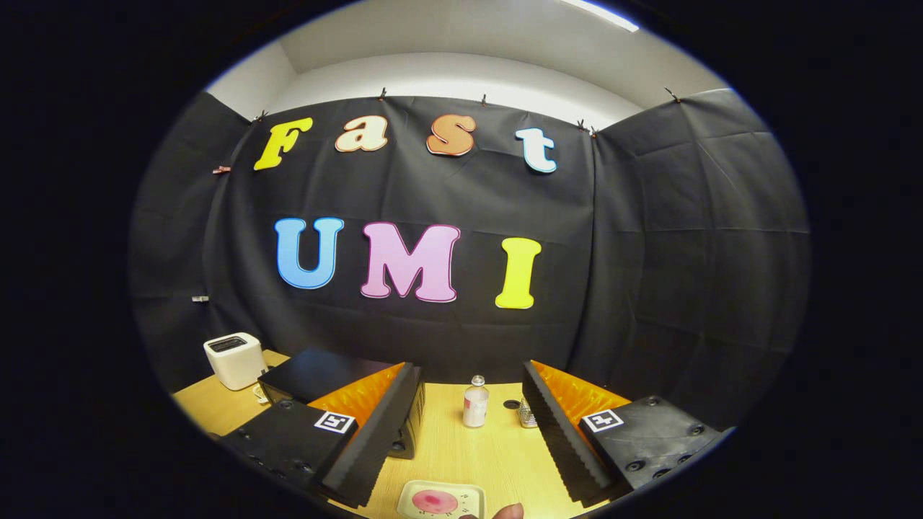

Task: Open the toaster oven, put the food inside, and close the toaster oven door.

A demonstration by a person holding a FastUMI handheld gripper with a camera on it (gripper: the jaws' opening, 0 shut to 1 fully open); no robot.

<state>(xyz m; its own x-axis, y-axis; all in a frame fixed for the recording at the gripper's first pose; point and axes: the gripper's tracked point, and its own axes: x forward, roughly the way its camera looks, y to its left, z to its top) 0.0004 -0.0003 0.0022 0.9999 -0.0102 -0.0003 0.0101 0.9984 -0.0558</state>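
Note:
My gripper (470,366) stands open above the wooden table (447,454), with nothing between its fingers. The black toaster oven (310,373) sits beyond the left finger, which hides its front, so I cannot tell how the door stands. Close below me, between the bases of the fingers, a small white plate (409,494) carries a round pink piece of food (435,501).
A small clear bottle (475,406) stands upright ahead, between the fingers, with a little metal grater-like object (528,414) to its right. A white boxy appliance (234,360) sits at the table's far left corner. A person's fingertip (509,512) shows beside the plate.

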